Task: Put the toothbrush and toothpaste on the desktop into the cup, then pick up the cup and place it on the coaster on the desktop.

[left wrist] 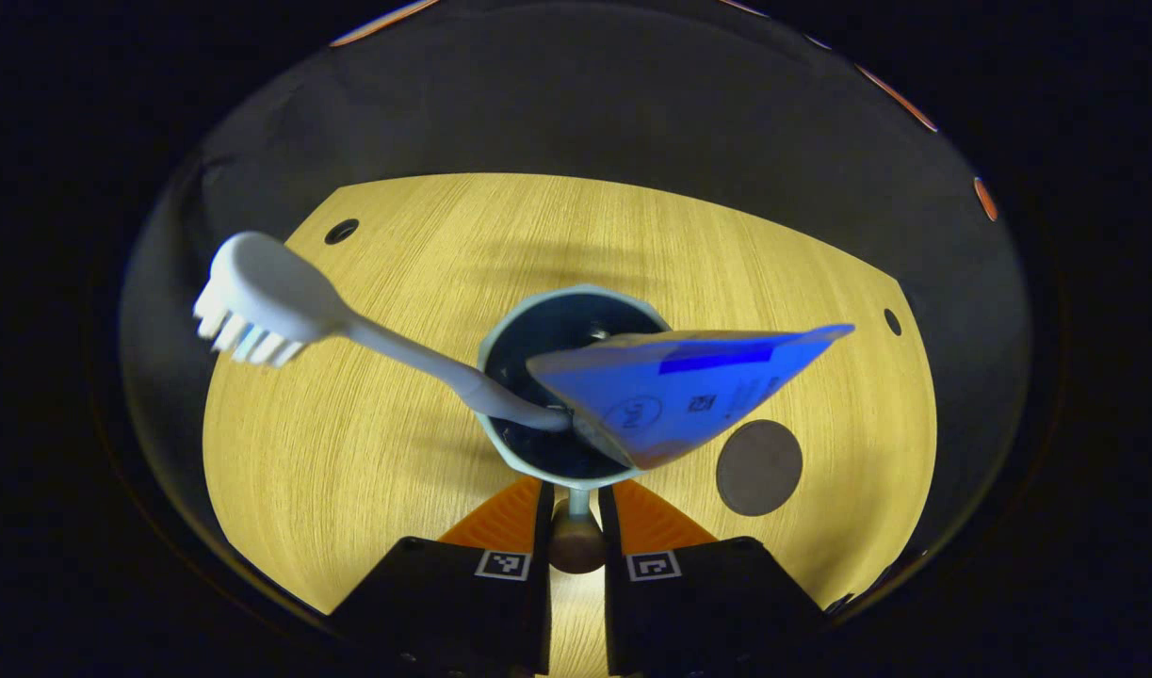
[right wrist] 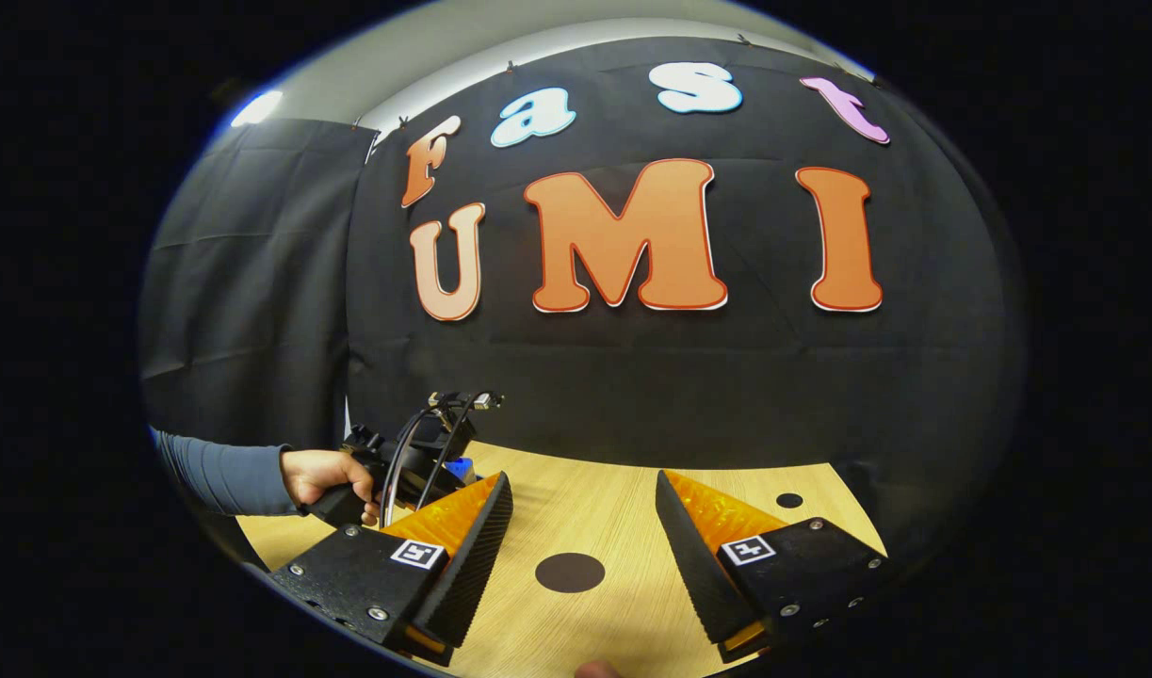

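Left claw (left wrist: 576,504) pinches cup (left wrist: 500,443) handle; right claw (right wrist: 583,537) open.

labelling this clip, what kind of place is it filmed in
Most likely a staged recording booth, not a real bathroom. A black cloth wall hangs behind a bare wooden desktop, and a person's hand works a handheld gripper. The props are few: a cup, a coaster.

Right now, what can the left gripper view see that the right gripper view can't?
Left gripper view: the cup holding the toothbrush and the toothpaste tube, with the left gripper shut on the cup's handle. Right gripper view: a hand gripping that left gripper, and the open right gripper. Both: the wooden desktop and the round dark coaster.
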### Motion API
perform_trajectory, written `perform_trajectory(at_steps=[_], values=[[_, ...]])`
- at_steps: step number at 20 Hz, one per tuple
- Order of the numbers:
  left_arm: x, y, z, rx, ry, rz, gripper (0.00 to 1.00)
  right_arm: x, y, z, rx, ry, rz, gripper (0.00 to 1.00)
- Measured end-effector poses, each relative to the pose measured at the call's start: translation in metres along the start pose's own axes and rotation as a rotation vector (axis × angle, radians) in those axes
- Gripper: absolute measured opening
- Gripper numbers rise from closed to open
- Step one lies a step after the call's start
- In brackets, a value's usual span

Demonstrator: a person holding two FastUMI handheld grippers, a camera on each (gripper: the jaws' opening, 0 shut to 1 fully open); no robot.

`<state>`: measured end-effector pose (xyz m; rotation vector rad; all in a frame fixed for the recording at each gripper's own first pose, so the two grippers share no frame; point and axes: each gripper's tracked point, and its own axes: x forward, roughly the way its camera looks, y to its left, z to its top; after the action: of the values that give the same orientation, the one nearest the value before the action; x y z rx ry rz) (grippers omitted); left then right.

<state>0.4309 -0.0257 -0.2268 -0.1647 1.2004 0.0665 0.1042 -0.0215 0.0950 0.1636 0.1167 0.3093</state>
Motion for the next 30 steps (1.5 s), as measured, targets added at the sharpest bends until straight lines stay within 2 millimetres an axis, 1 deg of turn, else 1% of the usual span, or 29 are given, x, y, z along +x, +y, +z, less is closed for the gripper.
perform_trajectory(at_steps=[1,3,4,5,7,9,11,14,17,18,21,22,24,25,27,28,29,30], values=[[-0.001,-0.002,0.002,0.014,-0.009,-0.006,0.23,-0.005,-0.005,-0.002,0.002,-0.002,-0.008,0.92],[-0.004,-0.007,0.005,0.037,-0.022,-0.029,0.23,-0.013,-0.012,-0.005,0.0,-0.002,-0.023,0.92],[-0.004,-0.012,0.007,0.051,-0.024,-0.054,0.22,-0.013,-0.014,-0.005,-0.003,-0.003,-0.029,0.92],[-0.003,-0.014,0.009,0.065,-0.022,-0.072,0.23,-0.017,-0.018,-0.005,-0.005,-0.005,-0.037,0.92],[0.007,-0.017,0.011,0.102,-0.029,-0.089,0.23,-0.021,-0.024,-0.006,-0.008,-0.012,-0.052,0.92],[0.011,-0.016,0.005,0.129,-0.016,-0.109,0.23,-0.027,-0.03,-0.01,-0.005,-0.008,-0.062,0.92],[0.016,-0.023,-0.002,0.157,0.002,-0.123,0.23,-0.032,-0.037,-0.015,-0.001,-0.001,-0.072,0.92],[0.018,-0.026,-0.007,0.197,0.019,-0.132,0.23,-0.04,-0.046,-0.023,0.009,0.009,-0.089,0.92],[0.027,-0.03,-0.009,0.221,0.033,-0.143,0.23,-0.047,-0.056,-0.033,0.018,0.029,-0.103,0.91],[0.026,-0.036,-0.014,0.231,0.04,-0.143,0.23,-0.047,-0.058,-0.037,0.019,0.039,-0.108,0.91],[0.034,-0.036,-0.023,0.241,0.086,-0.13,0.23,-0.05,-0.068,-0.047,0.027,0.061,-0.121,0.92],[0.039,-0.038,-0.02,0.256,0.067,-0.125,0.23,-0.049,-0.07,-0.049,0.033,0.067,-0.125,0.92],[0.037,-0.04,-0.025,0.264,0.1,-0.132,0.24,-0.047,-0.074,-0.052,0.049,0.077,-0.133,0.92],[0.034,-0.042,-0.026,0.28,0.098,-0.15,0.25,-0.047,-0.074,-0.053,0.057,0.079,-0.134,0.91],[0.021,-0.037,-0.02,0.297,0.068,-0.16,0.4,-0.044,-0.074,-0.055,0.066,0.085,-0.141,0.92],[0.016,-0.038,-0.015,0.315,0.043,-0.169,0.51,-0.042,-0.074,-0.055,0.07,0.089,-0.145,0.91],[0.01,-0.039,-0.009,0.337,0.004,-0.179,0.58,-0.041,-0.073,-0.054,0.079,0.089,-0.153,0.92],[0.003,-0.036,-0.003,0.361,-0.036,-0.17,0.75,-0.039,-0.07,-0.052,0.087,0.086,-0.155,0.91]])
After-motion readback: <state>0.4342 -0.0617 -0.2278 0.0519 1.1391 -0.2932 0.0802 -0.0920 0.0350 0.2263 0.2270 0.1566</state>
